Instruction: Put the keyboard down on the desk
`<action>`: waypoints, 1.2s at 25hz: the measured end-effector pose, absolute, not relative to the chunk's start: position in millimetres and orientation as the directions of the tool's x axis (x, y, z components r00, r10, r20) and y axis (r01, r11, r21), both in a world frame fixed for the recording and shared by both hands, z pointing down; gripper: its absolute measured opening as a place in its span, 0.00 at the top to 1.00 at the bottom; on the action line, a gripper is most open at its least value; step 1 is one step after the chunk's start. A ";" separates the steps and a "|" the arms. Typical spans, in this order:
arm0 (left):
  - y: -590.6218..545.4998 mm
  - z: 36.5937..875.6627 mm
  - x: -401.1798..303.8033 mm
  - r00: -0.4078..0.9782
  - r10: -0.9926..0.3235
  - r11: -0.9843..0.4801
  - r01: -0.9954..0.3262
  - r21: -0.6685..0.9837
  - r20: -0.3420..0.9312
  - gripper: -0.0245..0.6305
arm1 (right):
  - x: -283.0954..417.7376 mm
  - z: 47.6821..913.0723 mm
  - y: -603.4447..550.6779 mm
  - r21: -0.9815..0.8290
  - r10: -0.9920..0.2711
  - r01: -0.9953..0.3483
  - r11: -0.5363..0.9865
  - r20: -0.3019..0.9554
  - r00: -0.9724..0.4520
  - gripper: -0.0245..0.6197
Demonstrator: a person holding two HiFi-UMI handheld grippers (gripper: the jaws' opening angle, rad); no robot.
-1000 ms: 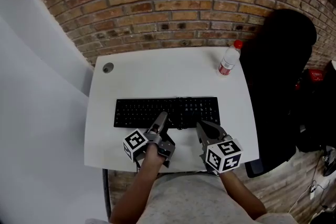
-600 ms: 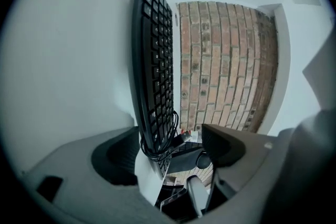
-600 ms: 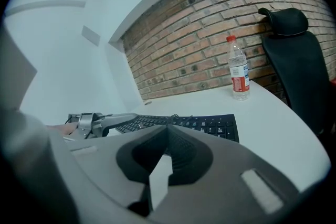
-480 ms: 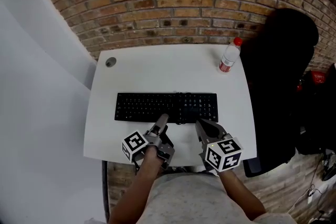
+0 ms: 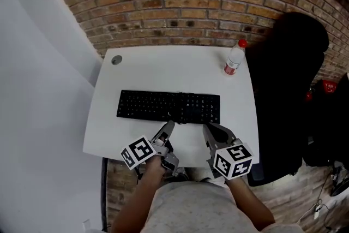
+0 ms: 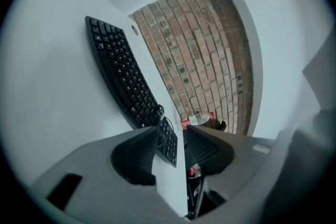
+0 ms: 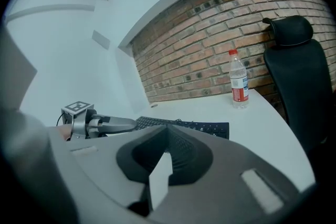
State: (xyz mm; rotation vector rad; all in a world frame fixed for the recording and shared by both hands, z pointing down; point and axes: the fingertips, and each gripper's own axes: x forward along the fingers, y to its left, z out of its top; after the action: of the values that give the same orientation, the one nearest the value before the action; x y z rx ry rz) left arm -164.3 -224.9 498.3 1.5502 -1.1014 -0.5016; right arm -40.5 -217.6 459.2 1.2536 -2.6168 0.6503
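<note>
The black keyboard (image 5: pixel 168 107) lies flat on the white desk (image 5: pixel 163 71), its cable bunched at the front edge; nothing holds it. My left gripper (image 5: pixel 168 127) hovers just short of that edge. Its jaws are closing, a gap still shows between them, and nothing is in it. In the left gripper view the keyboard (image 6: pixel 121 73) runs away ahead of the left gripper (image 6: pixel 172 131). My right gripper (image 5: pixel 210 129) is over the desk's front right part, shut and empty. In the right gripper view its jaws (image 7: pixel 168 128) meet, with the keyboard (image 7: pixel 210 127) beyond them.
A clear water bottle (image 5: pixel 233 58) with a red cap stands at the desk's back right corner. A black office chair (image 5: pixel 286 79) stands against the desk's right side. There is a cable grommet (image 5: pixel 116 60) at the back left, and a brick wall behind.
Both grippers have drawn back a little from the keyboard toward the desk's front edge. The left gripper's jaws have narrowed. The keyboard lies still on the desk.
</note>
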 end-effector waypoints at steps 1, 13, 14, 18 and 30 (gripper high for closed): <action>-222.9 495.0 -161.9 0.472 -0.849 0.034 -0.399 0.916 0.237 0.72 | -38.5 457.3 -215.7 -0.309 -0.699 -0.770 0.557 0.327 -0.637 0.95; -201.6 463.6 -132.9 0.412 -0.870 -0.144 -0.738 0.659 0.272 0.92 | -12.9 438.9 -195.3 -0.283 -0.686 -0.739 0.611 0.276 -0.673 0.95; -199.1 461.5 -130.2 0.404 -0.872 -0.156 -0.765 0.625 0.276 0.93 | -11.1 437.4 -192.9 -0.272 -0.686 -0.737 0.619 0.271 -0.675 0.95; -191.6 457.5 -119.6 0.387 -0.878 -0.200 -0.830 0.521 0.281 0.97 | -5.6 433.6 -185.1 -0.215 -0.684 -0.732 0.646 0.262 -0.680 0.95; -175.2 459.2 -98.9 0.388 -0.878 -0.235 -0.860 0.454 0.280 0.97 | 2.3 434.2 -170.3 -0.209 -0.655 -0.700 0.683 0.249 -0.713 0.95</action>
State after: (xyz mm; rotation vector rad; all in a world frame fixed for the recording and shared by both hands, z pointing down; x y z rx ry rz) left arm -98.9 -175.2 459.2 2.1094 -1.4853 -0.0457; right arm 2.3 -170.3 434.2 1.1107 -2.7386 0.4369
